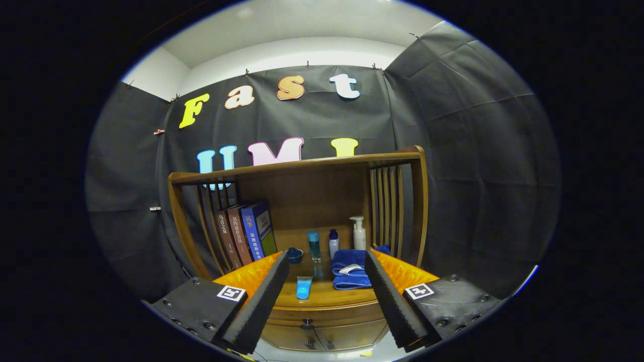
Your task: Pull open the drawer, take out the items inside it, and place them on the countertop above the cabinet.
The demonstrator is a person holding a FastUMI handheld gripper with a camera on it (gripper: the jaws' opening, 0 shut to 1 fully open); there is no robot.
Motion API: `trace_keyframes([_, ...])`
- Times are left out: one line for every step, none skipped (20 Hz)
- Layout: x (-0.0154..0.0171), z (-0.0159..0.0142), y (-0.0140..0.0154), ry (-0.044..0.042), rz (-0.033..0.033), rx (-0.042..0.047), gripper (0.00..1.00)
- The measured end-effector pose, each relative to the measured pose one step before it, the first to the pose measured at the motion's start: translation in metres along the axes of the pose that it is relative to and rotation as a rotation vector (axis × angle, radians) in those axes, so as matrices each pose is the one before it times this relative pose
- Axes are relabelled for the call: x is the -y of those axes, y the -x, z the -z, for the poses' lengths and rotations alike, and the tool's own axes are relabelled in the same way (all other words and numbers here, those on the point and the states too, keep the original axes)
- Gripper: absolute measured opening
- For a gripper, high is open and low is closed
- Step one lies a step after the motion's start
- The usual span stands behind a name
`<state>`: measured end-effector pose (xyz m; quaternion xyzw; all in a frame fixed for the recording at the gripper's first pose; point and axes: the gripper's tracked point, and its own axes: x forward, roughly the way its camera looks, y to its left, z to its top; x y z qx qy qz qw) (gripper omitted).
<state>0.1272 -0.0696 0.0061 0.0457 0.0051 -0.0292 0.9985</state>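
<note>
Black cloth walls close in the booth, and against the back wall stands a wooden cabinet (302,201) with slatted sides and a shelf roof; its top board serves as the desk (327,296), and that desk is busy. At ten o'clock from the desk's middle, three books (246,231) lean against the left slats; at twelve o'clock stand a blue bottle (314,245), a small white bottle (333,242) and a pump bottle (358,233), all upright at the back, out of the reaching path; a small dark blue bowl (295,255) sits just left of them. Nearer the front edge lies a blue tube (304,287), flat on the wood; at three o'clock from it a folded blue towel (349,269) carries a small white thing I cannot identify. Below the desk, at six o'clock, the drawer (307,318) looks pushed in, its knob (307,326) facing us, with cabinet doors beneath. The hand-held gripper (327,301) hangs well back from the cabinet, fingers spread wide apart, clasping nothing; the desk front and drawer show between them. Now, the puzzle: a closed drawer and a laden desk suit either a drawer waiting to be emptied or items lifted out and the drawer pushed home; I cannot tell which.
</note>
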Motion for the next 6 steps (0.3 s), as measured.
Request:
trace_keyframes([-0.00049,0.00206,-0.00014,0.00640,0.00221,-0.00678,0.99])
trace_keyframes([0.00048,0.00218,-0.00036,0.00833,0.00371,-0.00556,0.99])
trace_keyframes([-0.00059,0.00180,-0.00095,0.00747,-0.00025,-0.00365,0.99])
trace_keyframes([-0.00093,0.00208,-0.00101,0.00637,0.00182,-0.00470,0.99])
trace_keyframes([-0.00189,0.00158,-0.00022,0.00298,-0.00129,-0.00431,0.99])
trace_keyframes([-0.00239,0.00019,-0.00062,-0.00078,-0.00461,0.00043,0.99])
